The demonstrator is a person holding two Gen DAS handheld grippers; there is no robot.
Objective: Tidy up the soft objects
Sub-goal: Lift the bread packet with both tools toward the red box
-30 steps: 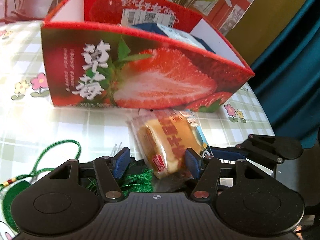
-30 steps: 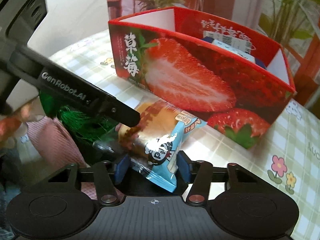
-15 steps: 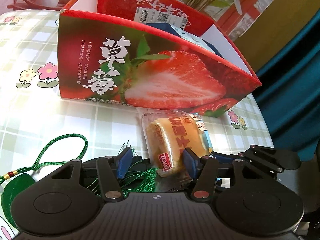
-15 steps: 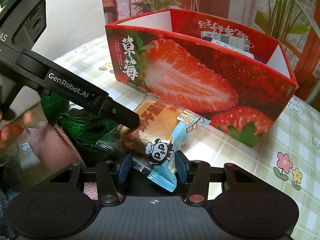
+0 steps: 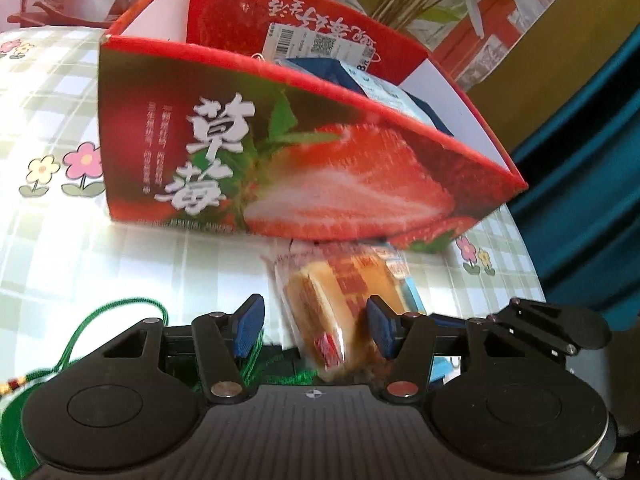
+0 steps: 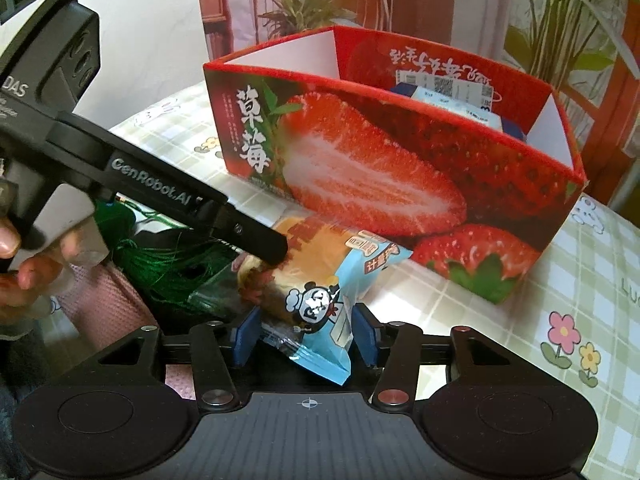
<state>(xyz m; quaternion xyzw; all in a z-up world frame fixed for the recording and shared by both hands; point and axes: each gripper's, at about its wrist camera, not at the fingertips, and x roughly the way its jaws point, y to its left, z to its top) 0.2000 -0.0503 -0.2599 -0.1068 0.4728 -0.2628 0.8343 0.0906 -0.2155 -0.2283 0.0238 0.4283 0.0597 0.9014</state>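
Observation:
A wrapped bread packet (image 6: pixel 320 280) with a panda print and blue end sits in front of the red strawberry box (image 6: pixel 380 176). My right gripper (image 6: pixel 306 338) is shut on the packet's blue end. My left gripper (image 5: pixel 312 326) is open around the packet's other end (image 5: pixel 336 304), with a gap on the left pad side; its right finger (image 6: pixel 256 240) touches the packet. The strawberry box (image 5: pixel 280 168) holds a blue-and-white package (image 5: pixel 372 84).
A green tasselled cord (image 5: pixel 108 320) lies on the checked flower tablecloth (image 5: pixel 48 240) at the lower left; its tassel (image 6: pixel 168 268) is under the left gripper. A pink cloth (image 6: pixel 104 304) lies at the near left. Potted plants stand behind the box. The table edge falls off at the right.
Both grippers and the packet have lifted and moved closer to the strawberry box. The right gripper stays shut on the packet; the left stays open.

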